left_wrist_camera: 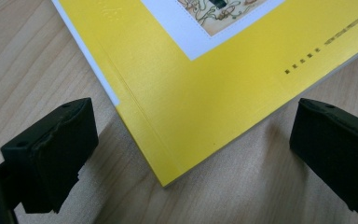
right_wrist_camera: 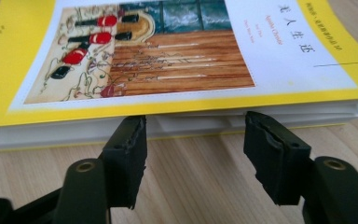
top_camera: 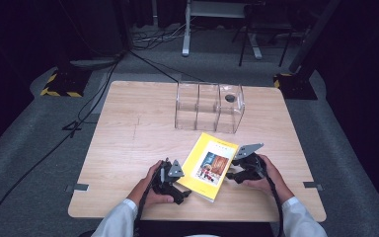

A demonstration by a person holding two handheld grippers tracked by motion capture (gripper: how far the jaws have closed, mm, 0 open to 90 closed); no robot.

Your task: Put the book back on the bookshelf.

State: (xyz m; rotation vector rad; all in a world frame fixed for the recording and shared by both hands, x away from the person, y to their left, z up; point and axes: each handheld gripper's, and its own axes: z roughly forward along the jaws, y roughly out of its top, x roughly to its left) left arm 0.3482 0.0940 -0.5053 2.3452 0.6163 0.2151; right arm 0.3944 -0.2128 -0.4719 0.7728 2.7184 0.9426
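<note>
A yellow book [top_camera: 209,165] lies flat on the wooden table [top_camera: 128,148] near the person's edge, the left gripper [top_camera: 173,181] spread wide around its corner and the right gripper [top_camera: 241,167] parted at its page edge, neither gripping. Beyond it, the clear divided box [top_camera: 208,106] holds no book, so lifting and filing it there appears yet to come.
</note>
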